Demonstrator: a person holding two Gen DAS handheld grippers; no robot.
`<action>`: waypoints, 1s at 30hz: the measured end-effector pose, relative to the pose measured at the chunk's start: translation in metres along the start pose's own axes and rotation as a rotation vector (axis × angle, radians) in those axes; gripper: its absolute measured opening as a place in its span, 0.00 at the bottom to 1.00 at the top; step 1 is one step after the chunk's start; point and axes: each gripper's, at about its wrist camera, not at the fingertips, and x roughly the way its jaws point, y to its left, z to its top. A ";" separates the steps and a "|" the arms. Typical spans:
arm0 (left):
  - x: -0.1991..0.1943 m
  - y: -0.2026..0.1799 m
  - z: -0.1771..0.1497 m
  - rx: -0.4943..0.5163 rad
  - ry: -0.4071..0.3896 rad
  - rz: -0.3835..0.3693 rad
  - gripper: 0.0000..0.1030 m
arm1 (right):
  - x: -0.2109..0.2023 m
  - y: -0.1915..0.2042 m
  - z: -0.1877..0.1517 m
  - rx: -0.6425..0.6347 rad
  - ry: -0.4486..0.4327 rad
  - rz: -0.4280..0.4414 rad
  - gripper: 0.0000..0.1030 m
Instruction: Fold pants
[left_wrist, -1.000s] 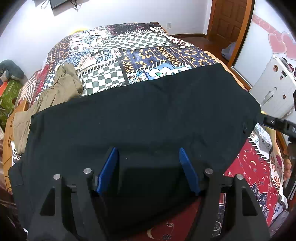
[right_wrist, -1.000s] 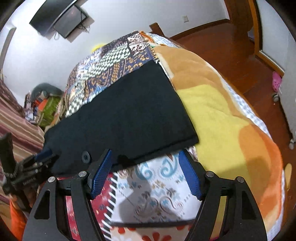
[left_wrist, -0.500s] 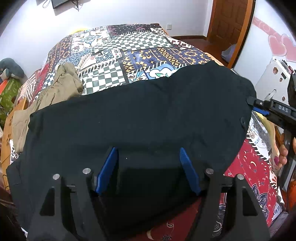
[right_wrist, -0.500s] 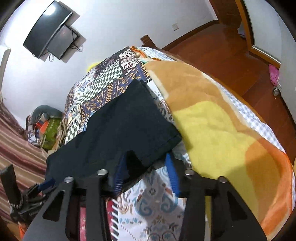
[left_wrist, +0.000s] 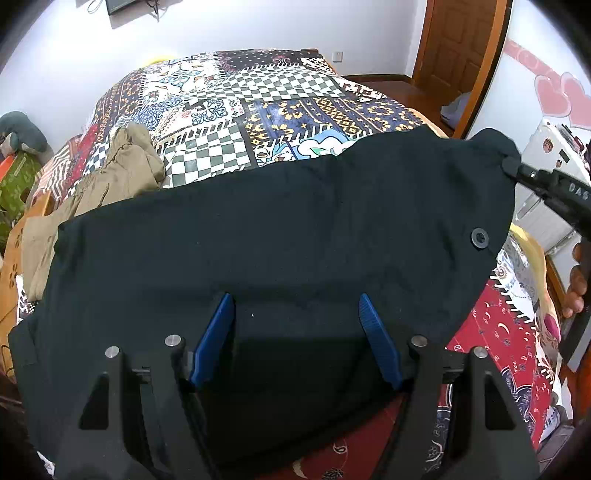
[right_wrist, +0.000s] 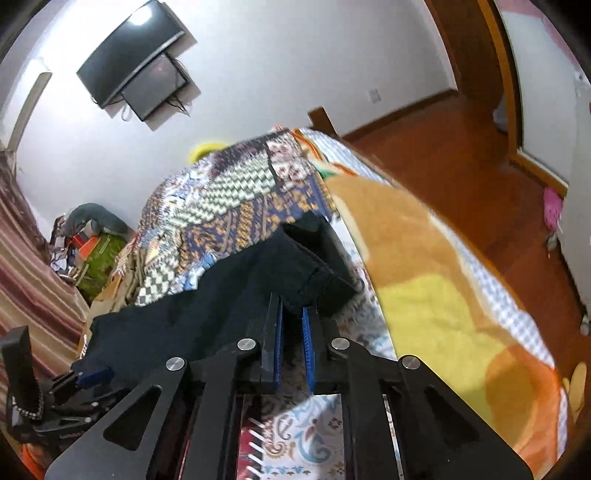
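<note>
My left claw (left_wrist: 295, 332) hangs with its blue fingers spread wide just above the near edge of the black pants (left_wrist: 280, 236), which lie flat across the quilt (left_wrist: 258, 110) on the bed. My right claw (right_wrist: 291, 332) is nearly closed, pinching a corner of the pants (right_wrist: 229, 295) and lifting it clear of the quilt (right_wrist: 229, 192). Past the pants on the left lies a crumpled tan garment (left_wrist: 110, 173). A door (left_wrist: 458, 40) stands at the far right.
</note>
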 end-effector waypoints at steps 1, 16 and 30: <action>-0.001 0.001 0.000 -0.003 -0.001 -0.003 0.68 | -0.002 0.002 0.002 -0.004 -0.006 0.005 0.06; -0.003 0.012 0.000 -0.055 -0.012 -0.041 0.68 | -0.004 0.012 0.000 0.046 0.015 0.023 0.08; -0.001 0.009 -0.001 -0.043 -0.010 -0.034 0.68 | -0.005 -0.033 -0.045 0.206 0.187 -0.039 0.50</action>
